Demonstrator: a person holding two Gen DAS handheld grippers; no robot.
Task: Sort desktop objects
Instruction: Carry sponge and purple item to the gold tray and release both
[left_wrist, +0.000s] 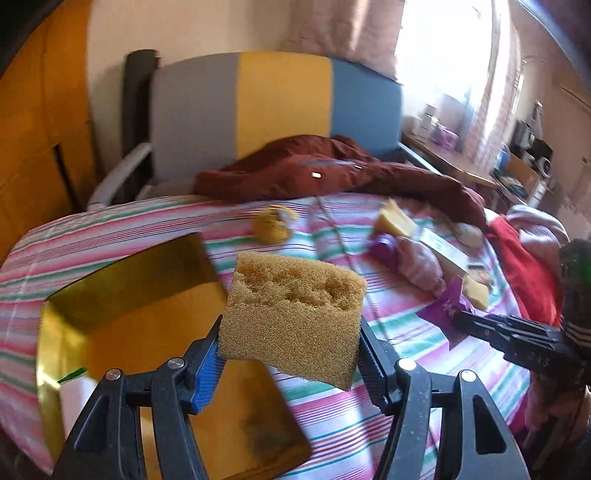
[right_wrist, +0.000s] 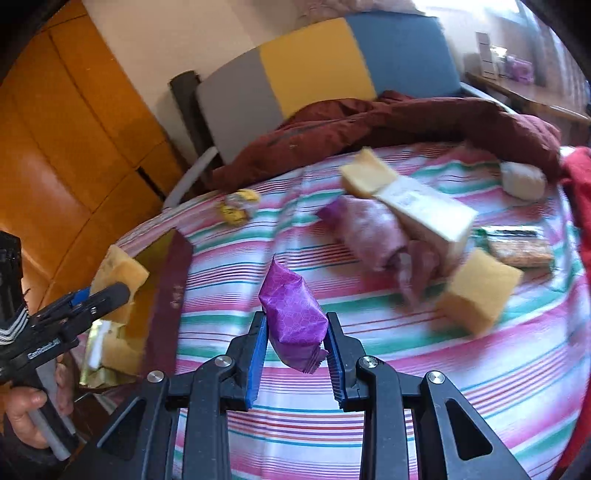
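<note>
Right now my left gripper (left_wrist: 290, 341) clamps a sponge (left_wrist: 295, 306) above the gold box (left_wrist: 74, 325) for dropping; my right gripper (right_wrist: 295, 339) pinches a purple packet (right_wrist: 291, 317).

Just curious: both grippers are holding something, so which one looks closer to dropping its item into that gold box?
Probably the left gripper: its sponge hangs right over the gold box, while the right gripper holds the purple packet above striped cloth.

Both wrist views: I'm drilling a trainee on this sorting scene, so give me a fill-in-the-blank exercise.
1. The left gripper is shut on a porous tan ____.
2. The right gripper is shut on a small foil packet coloured ____.
3. Below the left gripper lies a shiny box coloured ____.
4. The striped cloth has pink, white and ____ bands.

Missing: sponge; purple; gold; green
</note>
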